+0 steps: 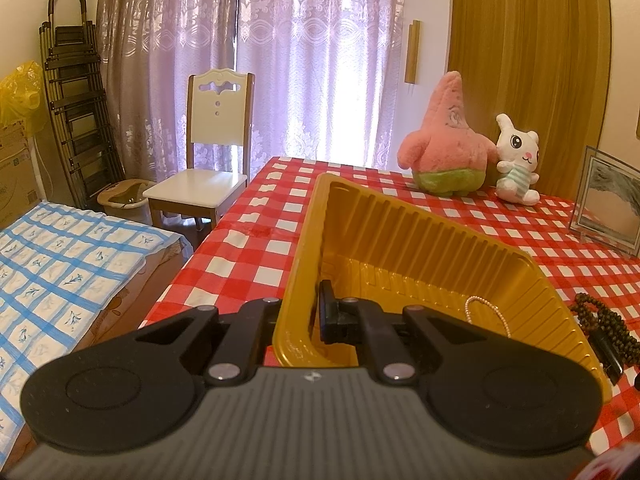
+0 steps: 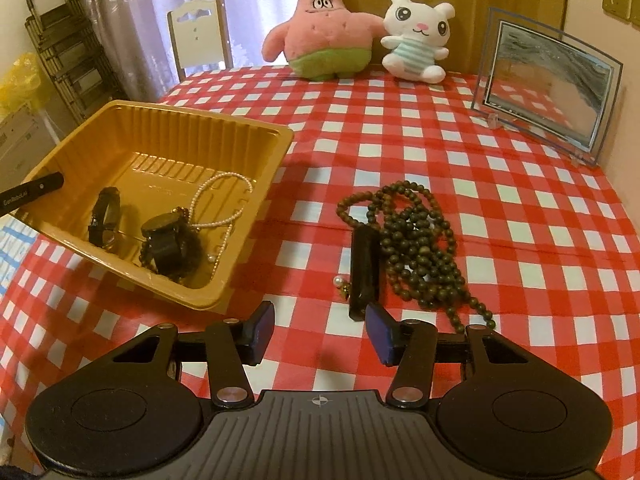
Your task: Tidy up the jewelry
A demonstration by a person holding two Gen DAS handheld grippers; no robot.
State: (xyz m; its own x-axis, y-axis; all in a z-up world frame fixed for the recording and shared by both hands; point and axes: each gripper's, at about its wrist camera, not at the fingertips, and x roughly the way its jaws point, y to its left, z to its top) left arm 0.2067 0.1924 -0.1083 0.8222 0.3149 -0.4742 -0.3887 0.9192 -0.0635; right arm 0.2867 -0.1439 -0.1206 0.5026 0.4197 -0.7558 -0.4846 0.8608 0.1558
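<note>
The left gripper [image 1: 298, 322] pinches the gold tray's [image 2: 256, 200] near-left rim. The right gripper [image 2: 320, 330] is wide open near the dark beads [image 2: 416, 236] on the table. The long beads could slip out and tangle.

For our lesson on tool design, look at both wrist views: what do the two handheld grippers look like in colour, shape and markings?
Both are alike. The right gripper has a grey ribbed body with a small crosshair mark, two round black discs at its sides, black linkage arms with silver pivot pins, and flat blue finger pads. The left gripper shows the same build. No cables or sleeves are visible.
</note>
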